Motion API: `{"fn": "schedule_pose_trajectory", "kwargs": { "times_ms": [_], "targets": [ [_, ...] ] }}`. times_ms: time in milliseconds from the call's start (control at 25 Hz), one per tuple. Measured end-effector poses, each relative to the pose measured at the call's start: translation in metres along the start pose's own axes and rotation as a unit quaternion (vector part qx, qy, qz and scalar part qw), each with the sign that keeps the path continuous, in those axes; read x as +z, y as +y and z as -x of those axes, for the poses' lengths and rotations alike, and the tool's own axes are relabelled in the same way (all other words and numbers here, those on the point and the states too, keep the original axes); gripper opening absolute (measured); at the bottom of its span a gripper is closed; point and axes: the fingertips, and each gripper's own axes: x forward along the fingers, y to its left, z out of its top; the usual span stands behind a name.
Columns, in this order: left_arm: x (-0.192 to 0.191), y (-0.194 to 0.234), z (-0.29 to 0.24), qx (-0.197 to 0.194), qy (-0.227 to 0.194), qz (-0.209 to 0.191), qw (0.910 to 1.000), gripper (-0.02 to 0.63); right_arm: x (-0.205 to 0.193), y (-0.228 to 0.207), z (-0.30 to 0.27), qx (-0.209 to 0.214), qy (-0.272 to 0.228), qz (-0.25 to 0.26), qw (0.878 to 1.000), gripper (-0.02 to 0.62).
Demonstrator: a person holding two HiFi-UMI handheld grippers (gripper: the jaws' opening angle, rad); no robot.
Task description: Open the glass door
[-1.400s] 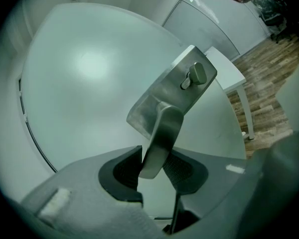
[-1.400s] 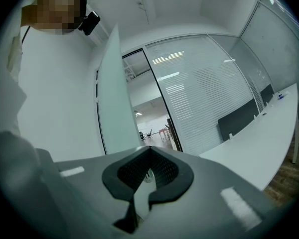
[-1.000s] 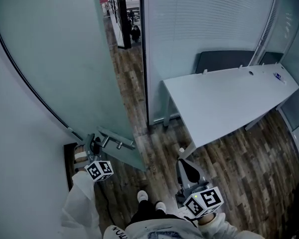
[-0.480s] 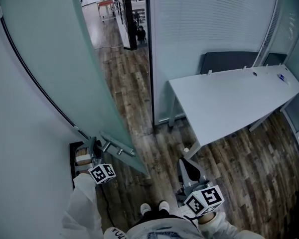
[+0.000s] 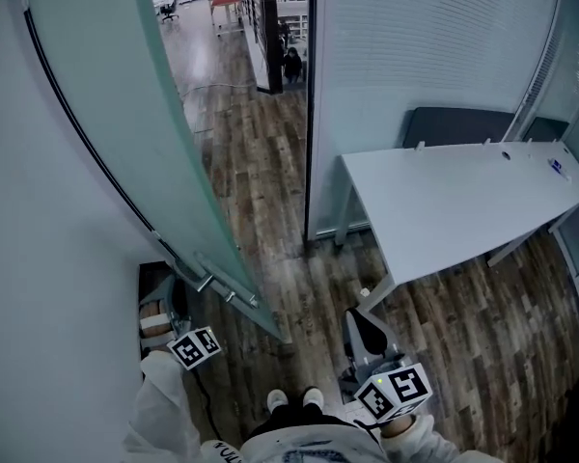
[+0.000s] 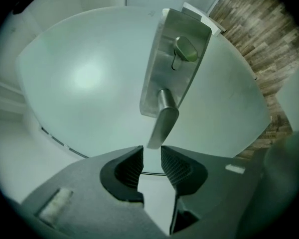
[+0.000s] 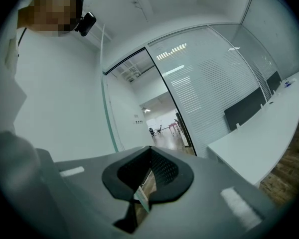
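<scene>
The frosted glass door (image 5: 125,114) stands swung inward, its edge toward me. On its lock plate (image 6: 172,59), under a thumb turn (image 6: 186,49), a metal lever (image 6: 163,126) points at my left gripper (image 6: 152,156). The fingertips hold only the very end of the lever, and the jaws have just been closing a little on it. Deeper between the pads there is nothing. In the head view the left gripper (image 5: 180,309) sits beside the door's bar handle (image 5: 217,287). My right gripper (image 5: 365,328) hangs level by my right side, shut and holding nothing.
A white desk (image 5: 463,201) stands at the right, with a dark panel (image 5: 463,123) behind it. A glass partition with blinds (image 5: 415,46) borders the doorway. Wood floor (image 5: 241,133) runs out into the hall. A small box (image 5: 156,321) lies by the left wall.
The door has swung further open and more of the hall shows. My left gripper has moved back with the handle. The right gripper has hardly shifted.
</scene>
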Motion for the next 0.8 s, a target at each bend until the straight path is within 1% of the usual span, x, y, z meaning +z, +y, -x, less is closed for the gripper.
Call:
{"fn": "schedule_pose_trajectory", "kwargs": {
  "times_ms": [80,120,160,200,240,280,320,360,400,440,480,520,560,600,640,680,720,800],
  "targets": [
    [-0.014,0.012,0.022,0.023,0.017,0.017,0.9994,0.093,-0.001,-0.002,0.003,0.005,0.003,-0.002,1.000,0.005],
    [-0.021,0.019,0.034,0.034,0.023,0.035,0.9985,0.077,-0.003,-0.003,0.004,0.008,0.005,-0.004,1.000,0.005],
    [-0.028,0.024,0.048,0.043,0.026,0.063,0.9968,0.038,-0.005,-0.003,0.006,0.009,0.006,-0.007,1.000,0.005],
    [-0.034,0.029,0.061,0.048,0.026,0.102,0.9933,0.005,-0.008,-0.003,0.007,0.011,0.008,-0.008,1.000,0.005],
    [-0.039,0.033,0.073,0.049,0.023,0.149,0.9873,0.005,-0.011,-0.002,0.008,0.012,0.009,-0.009,1.000,0.005],
    [-0.043,0.037,0.085,0.045,0.016,0.204,0.9778,0.005,-0.013,0.000,0.008,0.014,0.010,-0.009,1.000,0.005],
    [-0.043,0.041,0.098,0.038,0.002,0.261,0.9645,0.004,-0.014,0.002,0.010,0.017,0.011,-0.008,1.000,0.005],
    [-0.039,0.045,0.110,0.024,-0.019,0.321,0.9464,0.003,-0.014,0.005,0.012,0.019,0.011,-0.005,1.000,0.005],
    [-0.031,0.050,0.123,0.004,-0.044,0.384,0.9224,0.003,-0.014,0.009,0.014,0.021,0.010,0.000,1.000,0.005],
    [-0.022,0.055,0.134,-0.018,-0.072,0.445,0.8926,0.003,-0.014,0.013,0.017,0.022,0.008,0.005,1.000,0.005],
    [-0.014,0.059,0.144,-0.040,-0.098,0.499,0.8603,0.003,-0.015,0.017,0.019,0.022,0.007,0.011,1.000,0.005],
    [-0.007,0.063,0.154,-0.056,-0.119,0.541,0.8307,0.003,-0.015,0.022,0.021,0.022,0.005,0.014,1.000,0.005],
    [-0.003,0.069,0.162,-0.066,-0.135,0.571,0.8073,0.003,-0.016,0.028,0.023,0.021,0.005,0.016,1.000,0.005],
    [0.000,0.076,0.169,-0.072,-0.148,0.590,0.7905,0.003,-0.018,0.034,0.025,0.020,0.005,0.017,1.000,0.005],
    [0.002,0.081,0.176,-0.076,-0.157,0.602,0.7788,0.003,-0.021,0.041,0.026,0.018,0.005,0.017,1.000,0.005],
    [0.002,0.085,0.182,-0.080,-0.164,0.610,0.7708,0.003,-0.025,0.048,0.028,0.016,0.006,0.018,1.000,0.005],
    [0.001,0.087,0.188,-0.085,-0.168,0.615,0.7655,0.003,-0.030,0.056,0.030,0.014,0.006,0.019,1.000,0.005],
    [-0.005,0.089,0.199,-0.098,-0.173,0.618,0.7605,0.003,-0.038,0.076,0.035,0.009,0.006,0.021,1.000,0.005]
  ]
}}
